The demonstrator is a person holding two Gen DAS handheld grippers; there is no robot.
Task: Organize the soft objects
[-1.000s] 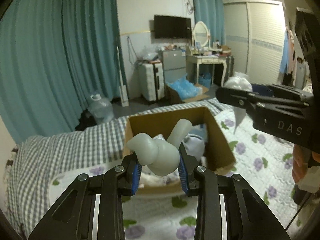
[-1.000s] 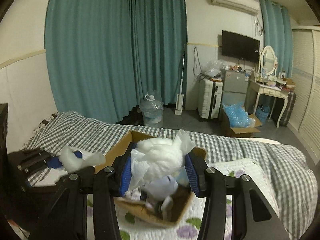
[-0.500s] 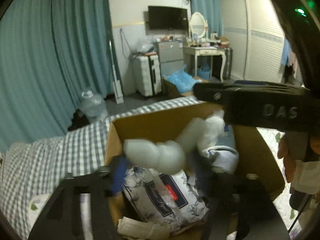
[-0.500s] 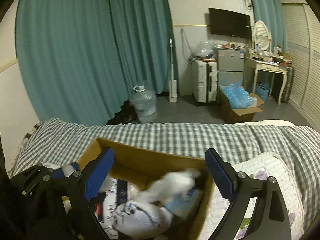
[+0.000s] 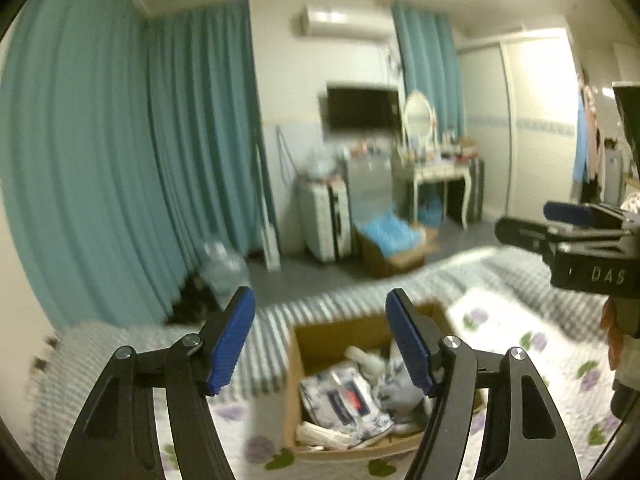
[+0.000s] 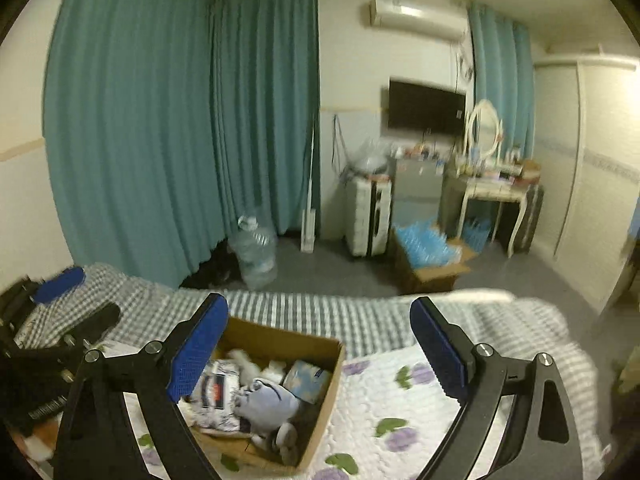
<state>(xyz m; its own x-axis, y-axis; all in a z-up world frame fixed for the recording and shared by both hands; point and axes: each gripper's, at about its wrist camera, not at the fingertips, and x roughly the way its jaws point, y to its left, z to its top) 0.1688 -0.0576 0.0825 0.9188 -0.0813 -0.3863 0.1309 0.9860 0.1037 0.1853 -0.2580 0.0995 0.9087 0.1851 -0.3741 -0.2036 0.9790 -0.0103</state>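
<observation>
Already both grippers, left (image 5: 320, 342) and right (image 6: 320, 350), gaped wide, empty; soft things lay piled in box (image 6: 324, 394); bed (image 6: 420, 412) bare nearby, little left.

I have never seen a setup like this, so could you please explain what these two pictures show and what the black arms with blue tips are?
No robot here: a person holds a two-finger gripper in each hand, and a fisheye camera on each looks forward along its fingers. One picture comes from the left gripper, the other from the right gripper. The blue tips are grip pads. Both grippers are open and hold nothing. Below them, on a bed with a floral quilt and a checked blanket, sits a cardboard box of soft things: a pale blue plush toy, a floral-printed packet and a white soft toy. Each picture also catches the other gripper at its edge.
</observation>
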